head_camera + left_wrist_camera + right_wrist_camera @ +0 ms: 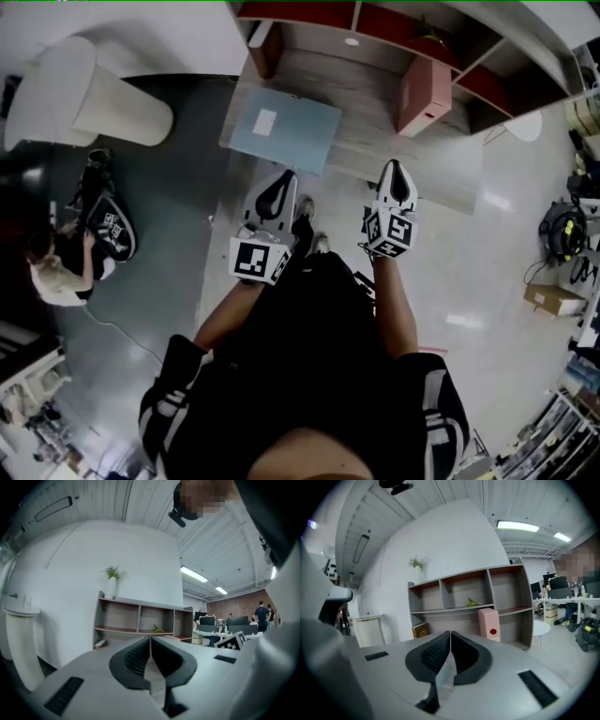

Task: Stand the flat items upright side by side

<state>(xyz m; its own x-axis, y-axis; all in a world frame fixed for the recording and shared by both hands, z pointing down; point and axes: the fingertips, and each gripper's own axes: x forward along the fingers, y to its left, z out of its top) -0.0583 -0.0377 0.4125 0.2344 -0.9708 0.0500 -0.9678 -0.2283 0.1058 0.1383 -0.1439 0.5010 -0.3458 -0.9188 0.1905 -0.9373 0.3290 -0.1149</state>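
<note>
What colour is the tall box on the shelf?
The box is pink with a red dot; the right gripper view shows it best.

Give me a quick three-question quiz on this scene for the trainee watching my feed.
1. True or false: the blue flat item lies flat on the wooden ledge.
2. Which gripper holds something? A) left gripper B) right gripper C) neither
3. Fill in: the pink box by the shelf unit stands ____.
Key: 1 true; 2 C, both are shut and empty; 3 upright.
</note>
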